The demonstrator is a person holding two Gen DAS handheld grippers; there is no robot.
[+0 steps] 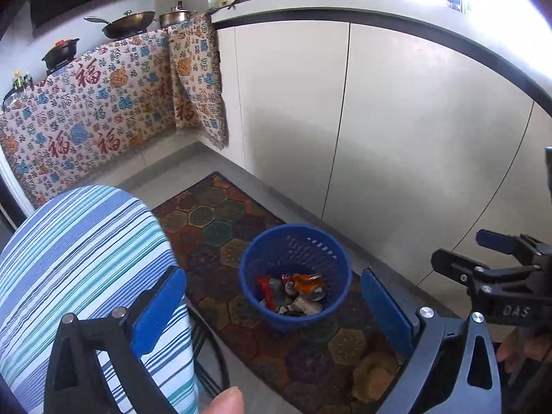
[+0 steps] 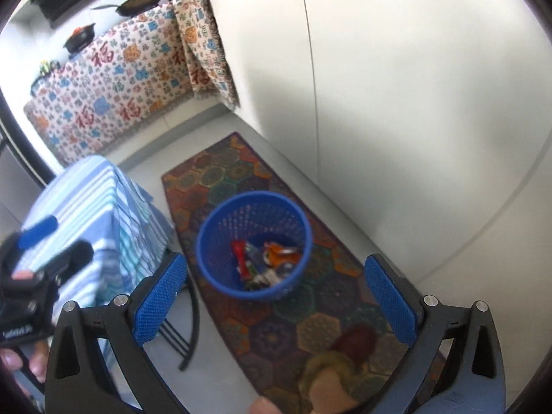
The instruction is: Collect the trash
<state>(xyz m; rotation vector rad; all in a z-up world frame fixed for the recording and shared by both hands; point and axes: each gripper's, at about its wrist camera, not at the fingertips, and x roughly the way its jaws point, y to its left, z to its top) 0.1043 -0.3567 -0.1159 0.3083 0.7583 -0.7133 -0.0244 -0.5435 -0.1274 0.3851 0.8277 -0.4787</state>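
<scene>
A blue mesh wastebasket (image 1: 262,307) stands on a patterned rug (image 1: 220,227). It holds crushed cans (image 1: 307,284), a red wrapper (image 1: 264,284) and crumpled paper. My left gripper (image 1: 276,305) is open and empty, held above the basket. My right gripper (image 2: 276,298) is also open and empty, above the basket (image 2: 220,276) in the right wrist view. The right gripper also shows at the right edge of the left wrist view (image 1: 490,258). The left gripper shows at the left edge of the right wrist view (image 2: 48,241).
A stool or small table with a blue striped cover (image 1: 76,258) stands left of the basket, with black metal legs (image 2: 193,321). White cabinet doors (image 1: 379,138) run along the right. A patterned cloth (image 1: 86,117) drapes the stove counter with pans (image 1: 127,22). A slippered foot (image 2: 331,369) is on the rug.
</scene>
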